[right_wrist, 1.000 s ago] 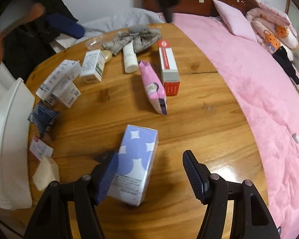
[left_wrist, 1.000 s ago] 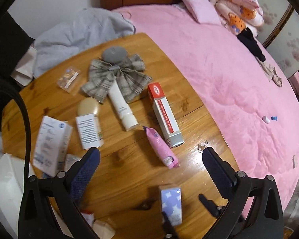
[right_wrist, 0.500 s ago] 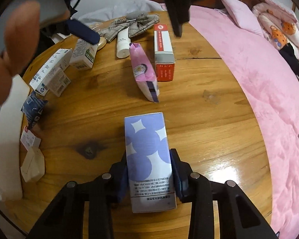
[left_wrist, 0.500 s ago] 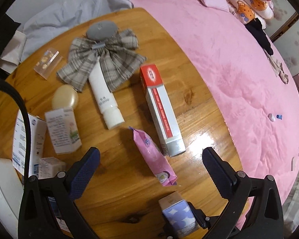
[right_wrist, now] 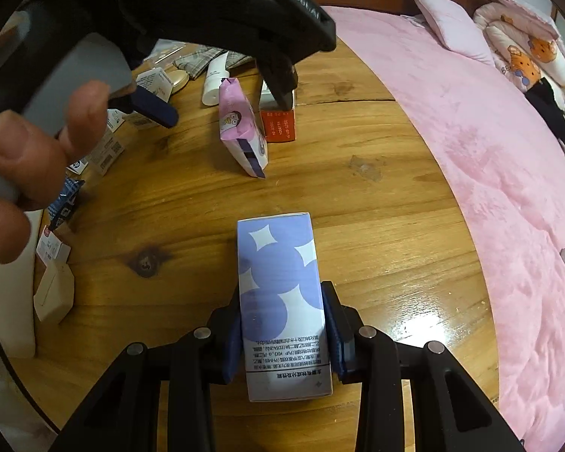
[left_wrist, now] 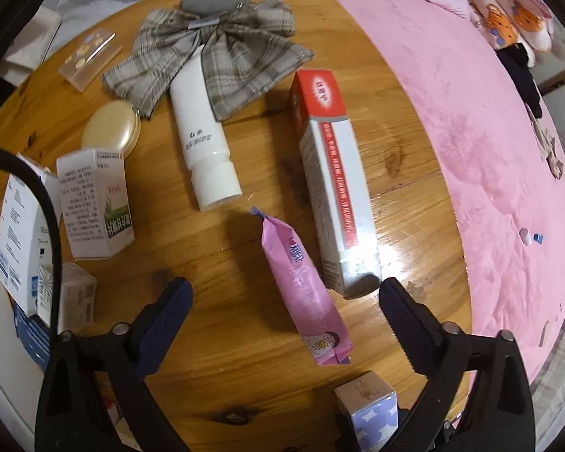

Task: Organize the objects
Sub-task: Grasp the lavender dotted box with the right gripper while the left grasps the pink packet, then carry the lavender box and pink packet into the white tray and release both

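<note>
R gripper [right_wrist: 282, 342] now clamped on purple-white box [right_wrist: 280, 301], lying on wooden table [right_wrist: 376, 233]; ready to lift. L gripper [left_wrist: 284, 301] dropped over pink pouch [left_wrist: 301, 286], jaws wide, closing, pads not yet touching.

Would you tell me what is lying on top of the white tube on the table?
The plaid bow drapes over the white tube, covering its far end. The capped near end shows; whatever else is under the bow is hidden.
</note>
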`<action>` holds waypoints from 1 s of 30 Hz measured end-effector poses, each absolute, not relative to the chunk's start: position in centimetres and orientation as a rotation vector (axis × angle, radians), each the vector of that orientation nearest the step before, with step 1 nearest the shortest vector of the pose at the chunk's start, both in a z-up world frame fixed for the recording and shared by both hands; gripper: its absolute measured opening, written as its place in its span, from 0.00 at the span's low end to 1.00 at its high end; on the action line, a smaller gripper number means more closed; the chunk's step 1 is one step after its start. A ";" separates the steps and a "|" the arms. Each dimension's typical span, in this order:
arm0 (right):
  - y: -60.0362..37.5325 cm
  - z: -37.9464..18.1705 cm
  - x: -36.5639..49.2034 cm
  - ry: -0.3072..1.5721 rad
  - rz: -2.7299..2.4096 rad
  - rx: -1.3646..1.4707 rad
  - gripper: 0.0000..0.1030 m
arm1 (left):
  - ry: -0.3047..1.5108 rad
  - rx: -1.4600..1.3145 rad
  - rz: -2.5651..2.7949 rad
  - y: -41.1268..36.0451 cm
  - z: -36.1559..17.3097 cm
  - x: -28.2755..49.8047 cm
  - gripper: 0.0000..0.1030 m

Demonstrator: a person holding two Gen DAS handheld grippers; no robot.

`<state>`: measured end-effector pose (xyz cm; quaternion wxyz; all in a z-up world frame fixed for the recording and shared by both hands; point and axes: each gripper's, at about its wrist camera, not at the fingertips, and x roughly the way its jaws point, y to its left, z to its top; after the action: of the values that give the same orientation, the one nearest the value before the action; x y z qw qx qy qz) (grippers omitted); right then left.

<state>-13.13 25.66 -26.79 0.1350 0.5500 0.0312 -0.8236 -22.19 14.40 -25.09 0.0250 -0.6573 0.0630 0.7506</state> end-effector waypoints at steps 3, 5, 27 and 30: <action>25.9 -26.8 -13.1 0.088 -2.381 1.591 0.36 | 0.148 -2.040 2.348 14.0 -25.1 -22.3 0.94; 26.0 -26.8 -13.2 0.092 -2.372 1.586 0.36 | 0.157 -2.031 2.374 14.0 -24.9 -22.3 0.92; 24.9 -26.2 -12.8 0.076 -2.341 1.571 0.34 | 0.217 -2.069 2.270 13.0 -26.0 -20.6 0.25; 24.7 -25.4 -12.8 0.068 -2.335 1.550 0.34 | 0.239 -2.039 2.294 12.2 -25.2 -21.1 0.19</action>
<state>-12.80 24.70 -25.40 0.1684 0.5449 0.0241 -0.8211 -21.06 12.20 -25.18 0.0318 -0.6620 0.0778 0.7448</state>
